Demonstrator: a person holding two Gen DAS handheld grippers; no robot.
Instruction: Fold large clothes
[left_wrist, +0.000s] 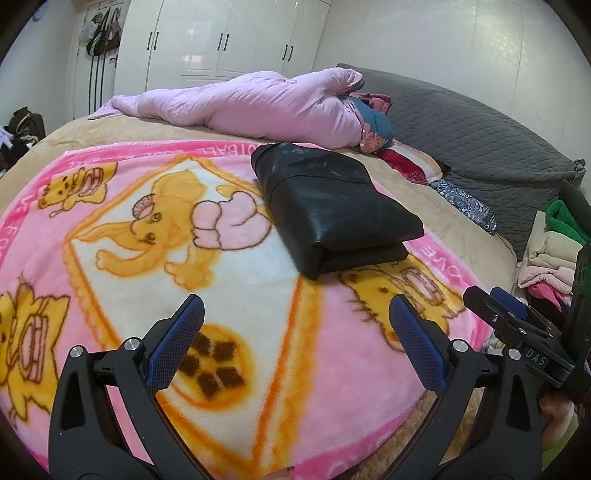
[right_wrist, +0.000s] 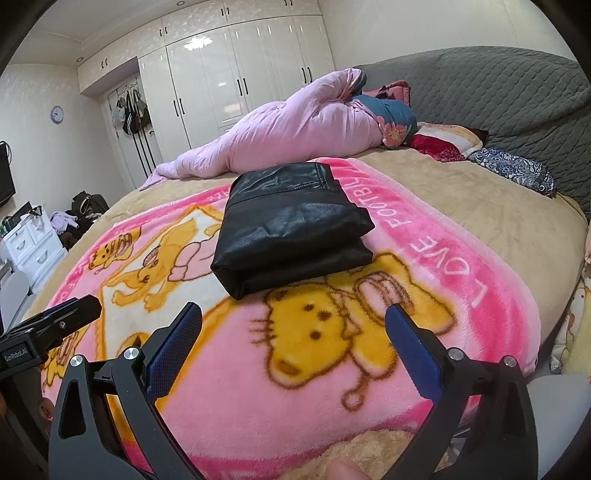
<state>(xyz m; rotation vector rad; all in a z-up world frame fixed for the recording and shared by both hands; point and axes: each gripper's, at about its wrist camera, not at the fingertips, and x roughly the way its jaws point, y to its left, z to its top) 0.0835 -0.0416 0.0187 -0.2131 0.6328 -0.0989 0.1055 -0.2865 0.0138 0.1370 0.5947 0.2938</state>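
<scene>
Landmark: pink cartoon blanket (left_wrist: 229, 258), spread flat over a tan bedsheet (left_wrist: 155, 129).

Left of the blanket, beyond the bed edge: white drawer unit (right_wrist: 35, 240) and a dark heap of clothes on the floor (right_wrist: 81, 210).

Near edge of the blanket, left side: left gripper (left_wrist: 295, 325), fingers spread wide, blue pads facing each other, nothing between them, held above the blanket's white panel with the orange elephant print. Seen again at the left border of the right wrist view (right_wrist: 62, 317).

Upper middle of the blanket: folded black leather-look garment (left_wrist: 332, 206), a compact rectangular bundle in stacked layers, lying flat, overlapping the white panel and the pink border, well apart from both grippers. Same bundle in the right wrist view (right_wrist: 291, 229).

Beyond the far edge of the blanket: rolled lilac quilt (left_wrist: 251, 107) on the tan bedsheet, white wardrobe (left_wrist: 229, 40) behind it.

Near edge of the blanket, right side: right gripper (right_wrist: 293, 325), fingers likewise spread wide and empty, above the yellow cat print.

Right of the blanket: grey quilted headboard cover (left_wrist: 480, 136), patterned pillows at its foot, and a pile of folded clothes (left_wrist: 550, 258) at the bed's edge.
</scene>
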